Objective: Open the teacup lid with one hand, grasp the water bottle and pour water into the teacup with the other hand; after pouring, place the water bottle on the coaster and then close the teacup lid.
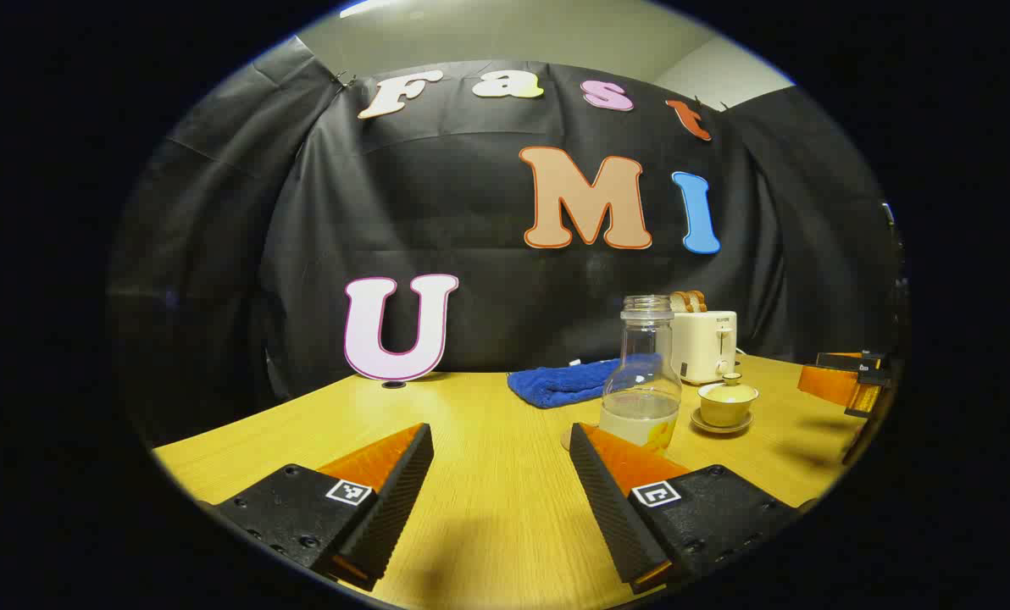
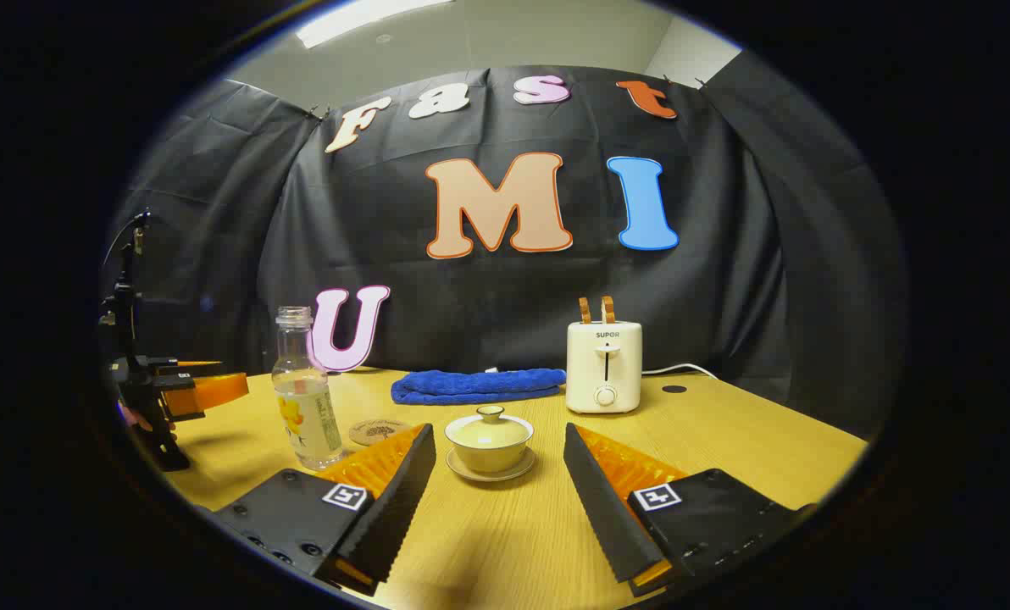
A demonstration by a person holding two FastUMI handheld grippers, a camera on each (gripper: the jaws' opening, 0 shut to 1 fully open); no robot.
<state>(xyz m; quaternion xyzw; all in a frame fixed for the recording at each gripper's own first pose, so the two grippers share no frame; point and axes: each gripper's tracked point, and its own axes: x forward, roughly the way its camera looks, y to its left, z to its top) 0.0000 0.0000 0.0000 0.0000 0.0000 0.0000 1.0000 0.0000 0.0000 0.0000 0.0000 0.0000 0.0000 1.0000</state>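
**Right gripper view: teacup framed between open fingers, lid not yet lifted**

Right gripper view: the right hand-held gripper (image 2: 498, 474) is wide open and holds nothing. The teacup (image 2: 489, 445) sits on its saucer (image 2: 490, 468) straight ahead, between the two fingers but apart from both. The lid (image 2: 490, 425) is on the cup, knob up.

The water bottle (image 2: 305, 394) stands upright, uncapped, toward the table's left edge, with a shallow layer of water at the bottom. The coaster (image 2: 379, 431) lies just beside it, between bottle and cup, nothing on it. A blue towel (image 2: 474, 385) and a toaster (image 2: 604, 364) sit along the far edge of the table (image 2: 725, 432).

Left gripper view: the left hand-held gripper (image 1: 500, 474) is also wide open and empty, low over the table. The bottle is ahead and to its right, its base partly hidden by the right finger; I cannot tell how close they are.

Judgement: the opening step is in hand and nothing has been grasped. Next move calls for the right hand-held gripper to advance, rise to knob height and close on the small knob, then lift straight up. The left needs to shift right to centre on the bottle's body.
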